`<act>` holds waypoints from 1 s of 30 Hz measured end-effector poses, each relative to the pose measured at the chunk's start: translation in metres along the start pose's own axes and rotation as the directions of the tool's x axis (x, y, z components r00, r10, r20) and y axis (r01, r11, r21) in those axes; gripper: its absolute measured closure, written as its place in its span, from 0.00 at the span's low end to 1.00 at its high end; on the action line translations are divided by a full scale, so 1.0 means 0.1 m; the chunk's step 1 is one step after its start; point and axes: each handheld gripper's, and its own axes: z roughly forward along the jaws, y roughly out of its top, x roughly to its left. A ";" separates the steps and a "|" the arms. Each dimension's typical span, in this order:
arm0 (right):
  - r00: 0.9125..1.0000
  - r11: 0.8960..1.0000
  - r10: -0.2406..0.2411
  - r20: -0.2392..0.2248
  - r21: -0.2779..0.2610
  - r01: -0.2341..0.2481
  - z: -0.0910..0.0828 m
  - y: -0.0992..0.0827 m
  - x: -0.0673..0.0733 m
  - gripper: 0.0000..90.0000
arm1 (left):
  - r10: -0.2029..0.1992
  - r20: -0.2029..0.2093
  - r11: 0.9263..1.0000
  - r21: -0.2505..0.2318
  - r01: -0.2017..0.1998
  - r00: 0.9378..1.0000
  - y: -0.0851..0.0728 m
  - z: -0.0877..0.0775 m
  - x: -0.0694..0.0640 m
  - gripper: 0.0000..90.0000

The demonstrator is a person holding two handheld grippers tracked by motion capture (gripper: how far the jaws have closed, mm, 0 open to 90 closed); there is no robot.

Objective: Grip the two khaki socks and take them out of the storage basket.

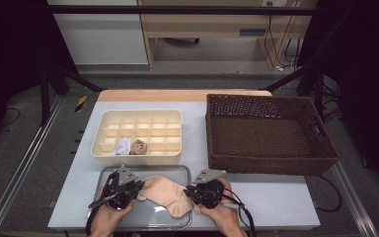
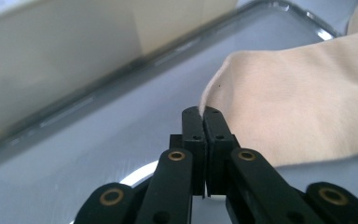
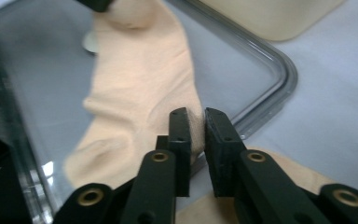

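A white table [image 1: 276, 197] carries a large brown wicker basket [image 1: 269, 132] at the far right, a cream divided organizer box [image 1: 140, 129] at the far left with two small rolled items in its near compartments, and a clear tray [image 1: 148, 222] at the near left edge. On that tray lies a beige sock [image 1: 168, 193], stretched left to right between the two grippers. The left gripper [image 2: 201, 112] is clenched on the sock's left end, while the right gripper [image 3: 196, 122] has the sock's right edge between its nearly closed jaws, pinching the fabric.
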 end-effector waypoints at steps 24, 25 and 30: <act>0.998 0.999 0.048 -0.047 0.021 -0.047 -0.03 -0.22 0.17 0.84 | 0.078 -0.017 0.996 -0.049 -0.079 0.997 0.16 0.20 0.00 0.98; 0.997 0.999 0.040 -0.060 0.025 -0.039 -0.04 -0.21 0.15 0.91 | 0.068 -0.016 0.997 -0.044 -0.069 0.998 0.16 0.16 0.02 0.98; 0.999 0.999 0.035 -0.040 0.019 -0.034 -0.11 -0.17 0.10 0.92 | 0.033 -0.012 0.999 -0.026 -0.033 0.999 0.09 0.09 0.08 0.99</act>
